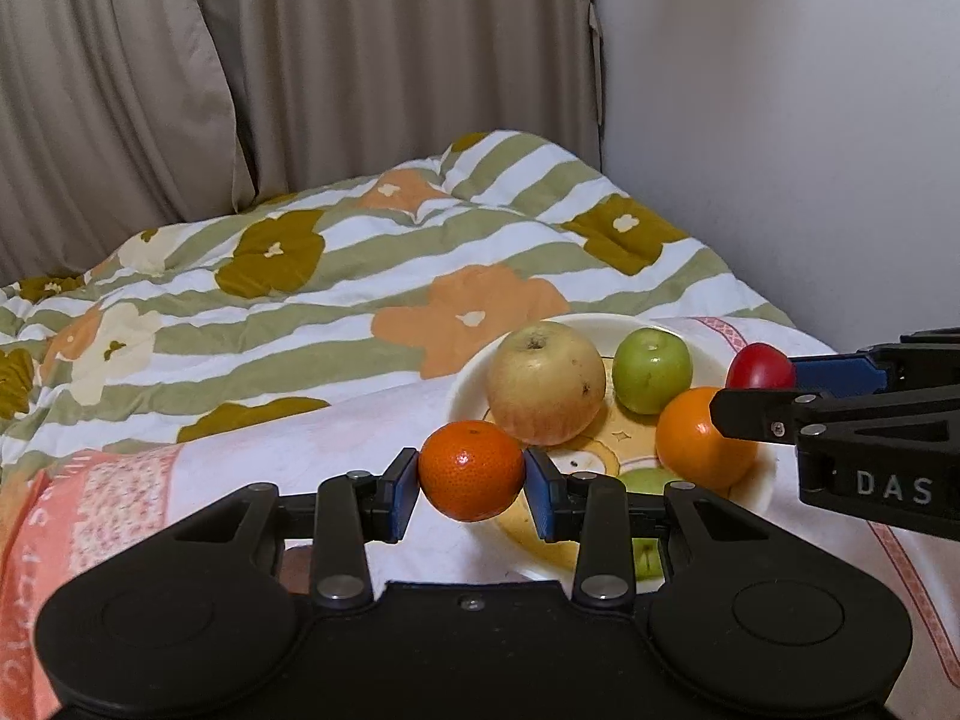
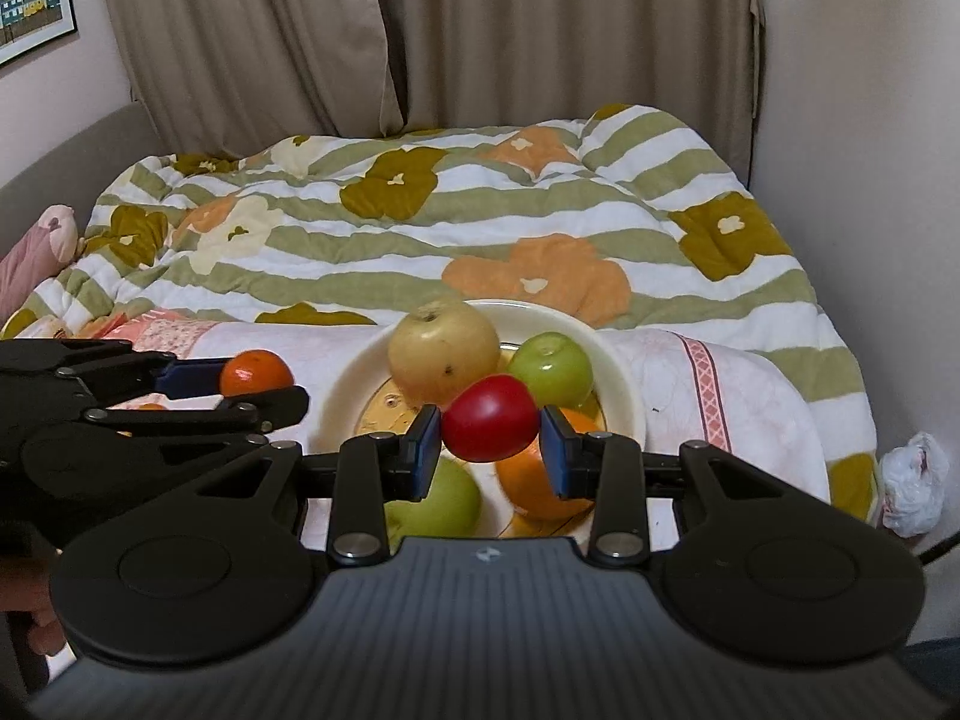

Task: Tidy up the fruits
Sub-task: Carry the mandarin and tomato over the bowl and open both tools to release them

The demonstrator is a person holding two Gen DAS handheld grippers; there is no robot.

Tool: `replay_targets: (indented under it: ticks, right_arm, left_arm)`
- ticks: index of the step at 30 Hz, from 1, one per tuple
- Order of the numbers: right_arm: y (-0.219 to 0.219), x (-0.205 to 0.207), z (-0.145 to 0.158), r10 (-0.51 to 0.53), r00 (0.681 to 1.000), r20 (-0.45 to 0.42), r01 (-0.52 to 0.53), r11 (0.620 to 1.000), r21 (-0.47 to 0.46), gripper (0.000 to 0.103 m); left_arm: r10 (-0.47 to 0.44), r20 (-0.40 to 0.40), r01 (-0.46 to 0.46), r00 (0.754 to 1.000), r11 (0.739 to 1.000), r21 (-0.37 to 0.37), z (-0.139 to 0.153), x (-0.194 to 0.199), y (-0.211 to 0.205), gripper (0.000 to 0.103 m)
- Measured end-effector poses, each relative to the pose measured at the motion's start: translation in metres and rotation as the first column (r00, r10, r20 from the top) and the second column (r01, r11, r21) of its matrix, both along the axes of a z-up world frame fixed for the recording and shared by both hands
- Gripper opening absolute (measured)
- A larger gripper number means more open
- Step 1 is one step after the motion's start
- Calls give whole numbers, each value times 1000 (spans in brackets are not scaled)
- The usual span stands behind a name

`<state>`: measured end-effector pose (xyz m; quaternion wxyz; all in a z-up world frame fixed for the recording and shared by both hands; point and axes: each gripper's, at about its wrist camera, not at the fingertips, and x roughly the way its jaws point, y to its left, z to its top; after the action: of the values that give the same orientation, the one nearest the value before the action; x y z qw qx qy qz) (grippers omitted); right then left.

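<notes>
My left gripper is shut on a small tangerine, held just left of the cream plate's rim. It also shows in the right wrist view. My right gripper is shut on a red fruit and holds it above the plate. On the plate lie a large yellow apple, a green apple, an orange and a second green apple, partly hidden by my grippers.
The plate rests on a white and pink towel on a bed. A striped floral quilt is bunched behind it. Curtains hang at the back and a wall stands to the right. A white crumpled bag lies right of the bed.
</notes>
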<state>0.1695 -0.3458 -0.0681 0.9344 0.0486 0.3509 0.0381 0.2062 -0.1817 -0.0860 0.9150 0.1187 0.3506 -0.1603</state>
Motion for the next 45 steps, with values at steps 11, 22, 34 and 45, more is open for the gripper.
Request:
replay_targets:
  ticks: [11,22,34,45]
  right_arm:
    - [-25,24,-26,27,999,-42,-25,999,31,50]
    - [-36,31,-25,19,999,-42,-18,999,37,50]
    - [-28,34,-11,45,999,-25,-44,998,36,50]
    - [9,57,-25,153,986,-59,-152,988,29,50]
  left_arm:
    - [16,-106,-10,994,999,53,-40,39,-35,41]
    - [18,-107,-11,994,998,63,-38,42,-43,85]
    - [70,-51,-70,996,998,7,-4,14,-5,91]
    - [139,-47,-139,989,990,5,-2,-2,23,91]
